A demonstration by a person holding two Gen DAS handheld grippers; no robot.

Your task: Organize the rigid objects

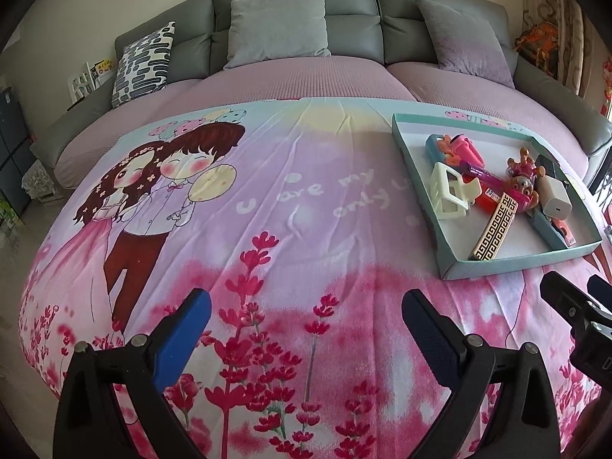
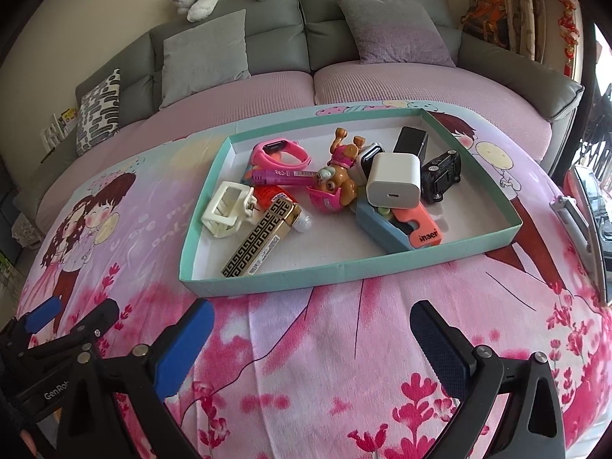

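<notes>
We see the rigid objects piled in the teal tray [image 2: 267, 281] on the cloth-covered table: the white charger [image 2: 394, 179] looks light, stiff and smooth, so we would pinch its flat sides. Both the left hand-held gripper [image 1: 306, 325] and right hand-held gripper [image 2: 311, 334] gape wide, empty.

A teal tray [image 2: 382, 267] with a white floor sits on a pink floral cartoon-print cloth [image 2: 306, 344]. Inside: a cream hair claw [image 2: 227, 210], a black-and-gold Greek-key box [image 2: 260, 243], a pink watch [image 2: 279, 155], a white charger [image 2: 394, 179].
</notes>
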